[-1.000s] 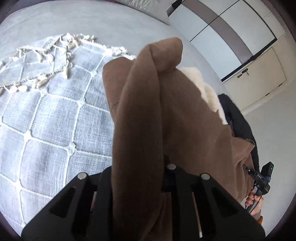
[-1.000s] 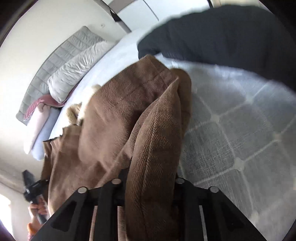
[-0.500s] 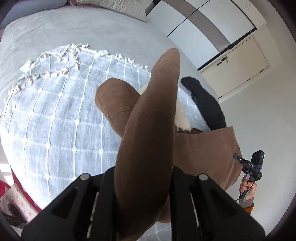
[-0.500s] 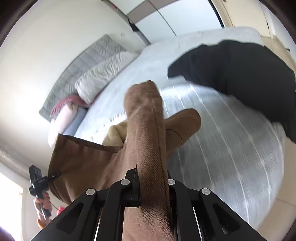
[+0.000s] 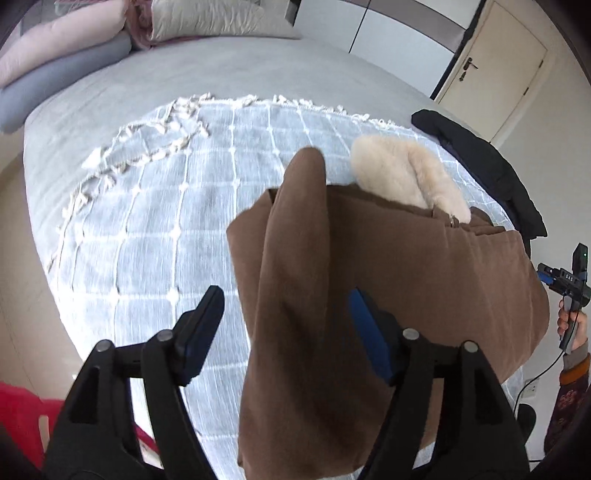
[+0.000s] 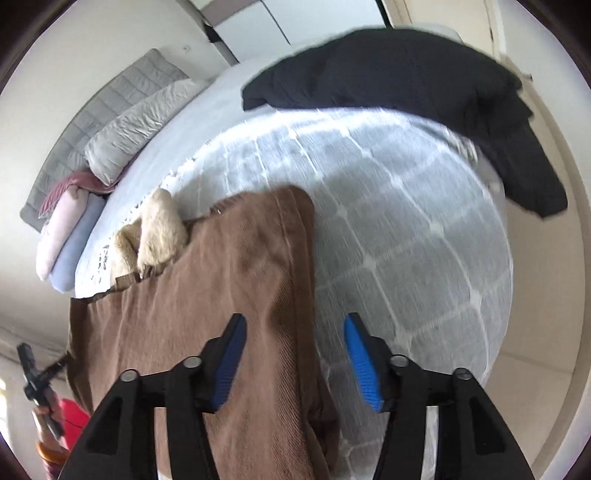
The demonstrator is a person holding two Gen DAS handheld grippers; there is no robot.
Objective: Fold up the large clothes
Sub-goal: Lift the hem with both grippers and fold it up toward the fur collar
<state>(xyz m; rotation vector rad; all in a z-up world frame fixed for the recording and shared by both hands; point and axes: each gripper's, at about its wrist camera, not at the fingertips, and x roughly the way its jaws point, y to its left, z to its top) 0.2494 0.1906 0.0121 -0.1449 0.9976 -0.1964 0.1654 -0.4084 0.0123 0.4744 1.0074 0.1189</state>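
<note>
A large brown coat [image 5: 406, 273] with a cream fur collar [image 5: 402, 177] lies across the near edge of the bed, over a grey checked throw [image 5: 155, 236]. It also shows in the right wrist view [image 6: 229, 280], collar [image 6: 159, 225] at its far left. My left gripper [image 5: 286, 321] is open, its jaws wide apart either side of a brown sleeve fold that runs between them. My right gripper [image 6: 293, 356] is open too, above the coat's right edge. Neither pinches the cloth.
A black jacket [image 6: 406, 85] lies at the bed's far right corner, also in the left wrist view [image 5: 484, 162]. Pillows [image 5: 207, 18] and rolled bedding [image 6: 70, 243] sit at the headboard. A door [image 5: 506, 70] stands beyond. Something red [image 5: 22, 417] is on the floor.
Both grippers were shut on the brown coat and held it up. Now both have opened and let go, and the coat has dropped onto the bed.
</note>
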